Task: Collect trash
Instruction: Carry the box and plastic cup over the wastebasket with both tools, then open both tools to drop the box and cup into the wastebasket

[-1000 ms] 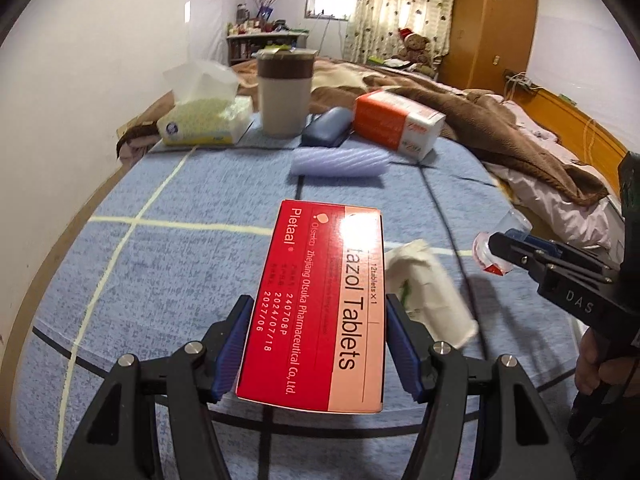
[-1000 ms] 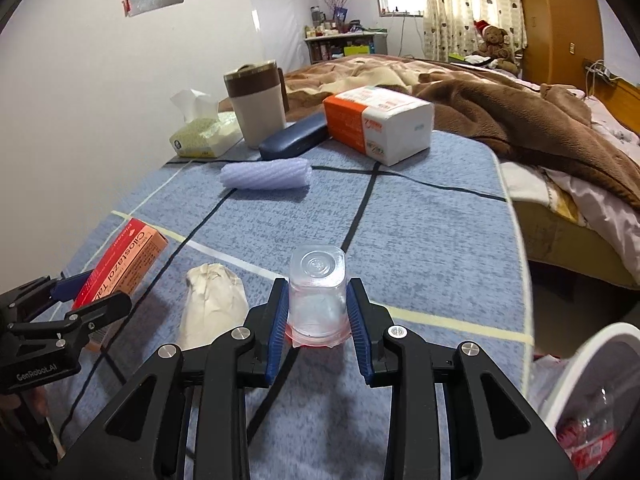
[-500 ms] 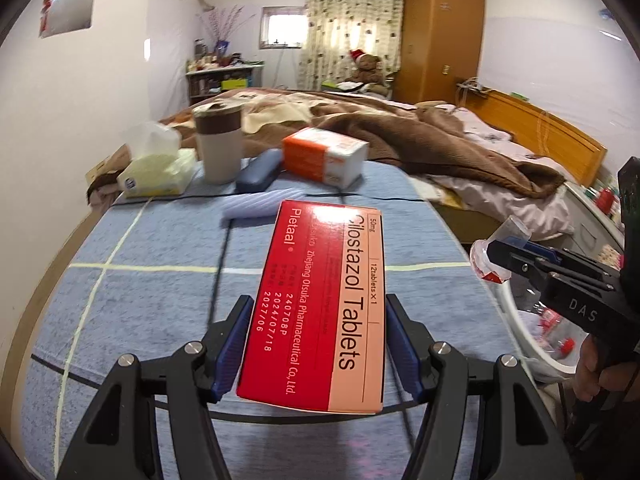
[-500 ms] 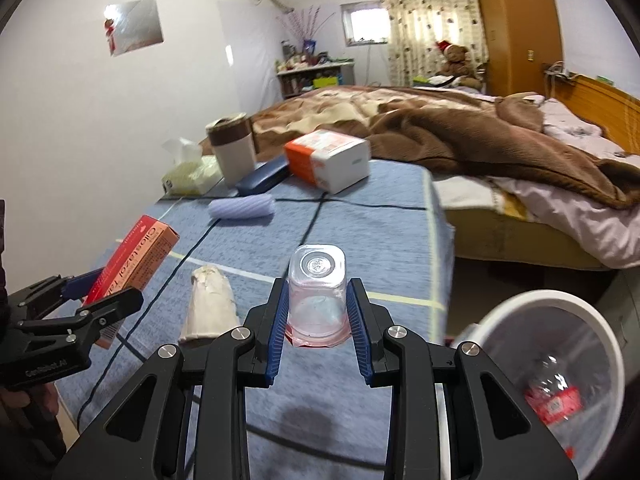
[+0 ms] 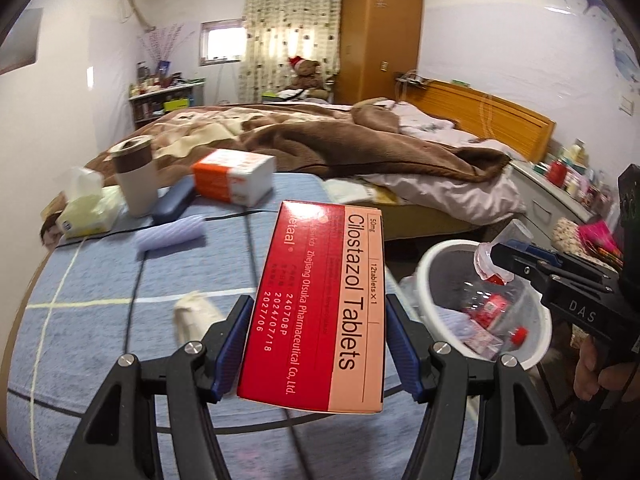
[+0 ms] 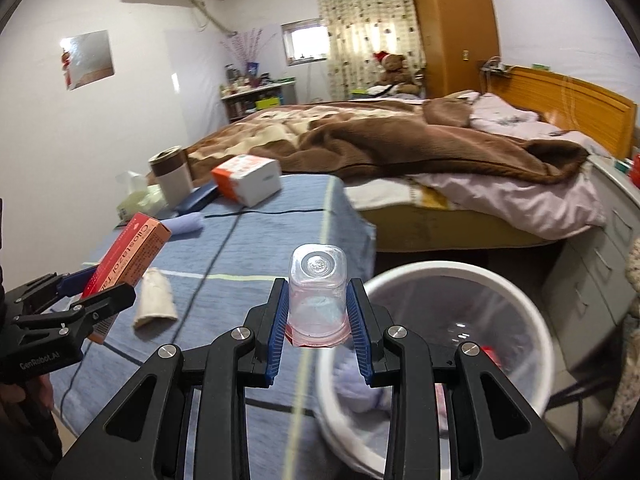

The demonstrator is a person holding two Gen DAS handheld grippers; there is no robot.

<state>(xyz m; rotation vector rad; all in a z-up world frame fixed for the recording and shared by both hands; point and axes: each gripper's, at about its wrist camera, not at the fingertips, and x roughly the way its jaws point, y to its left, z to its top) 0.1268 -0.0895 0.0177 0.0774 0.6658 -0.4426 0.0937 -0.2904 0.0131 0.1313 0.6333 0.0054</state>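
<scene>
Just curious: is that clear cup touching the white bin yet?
Apart. The left wrist view shows the clear cup held by the right gripper above the white bin, not resting on it.

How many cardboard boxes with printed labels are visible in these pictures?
2. The red tablet box is clamped in the left gripper. The orange-and-white box lies on the table's far end. Others may be hidden.

A red and salmon tablet box is held tilted between the left tongs. A small clear plastic cup, its torn red lid rim turned toward the camera, is clamped in the right tongs beside the white bin. A crumpled white wrapper lies on the blue desk.
</scene>
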